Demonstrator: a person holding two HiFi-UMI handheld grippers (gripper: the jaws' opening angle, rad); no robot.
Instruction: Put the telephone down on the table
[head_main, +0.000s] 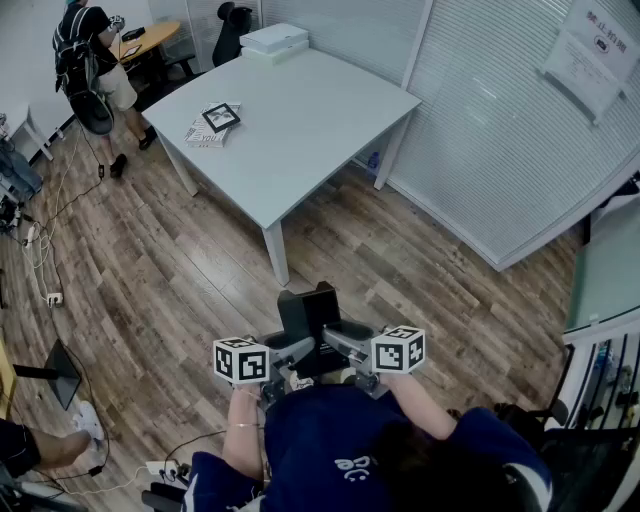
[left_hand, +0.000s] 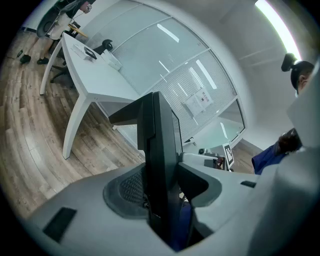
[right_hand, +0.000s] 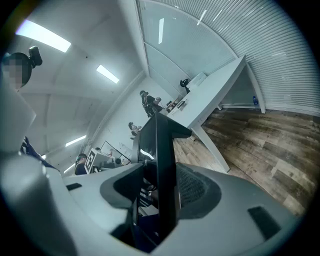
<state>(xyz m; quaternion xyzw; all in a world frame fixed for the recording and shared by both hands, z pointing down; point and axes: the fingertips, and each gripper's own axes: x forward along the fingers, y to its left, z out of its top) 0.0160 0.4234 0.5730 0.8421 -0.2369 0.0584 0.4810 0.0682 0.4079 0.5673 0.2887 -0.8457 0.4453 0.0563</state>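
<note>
The telephone (head_main: 308, 318) is a black, flat-sided set held upright over the wooden floor, close to the person's body and well short of the white table (head_main: 300, 140). My left gripper (head_main: 288, 356) is shut on its left side and my right gripper (head_main: 346, 346) on its right side. In the left gripper view the telephone (left_hand: 161, 160) stands edge-on between the jaws of the left gripper (left_hand: 160, 195), with the pads against it. The right gripper view shows the same edge-on telephone (right_hand: 162, 165) clamped in the right gripper (right_hand: 159, 195). The phone's lower part is hidden by the jaws.
On the table lie a stack of booklets with a small black frame (head_main: 213, 124) and white boxes (head_main: 273, 40) at the far corner. A person (head_main: 92, 60) stands at the back left. Cables and a power strip (head_main: 50, 298) lie on the floor at left. A glass partition (head_main: 500, 120) runs along the right.
</note>
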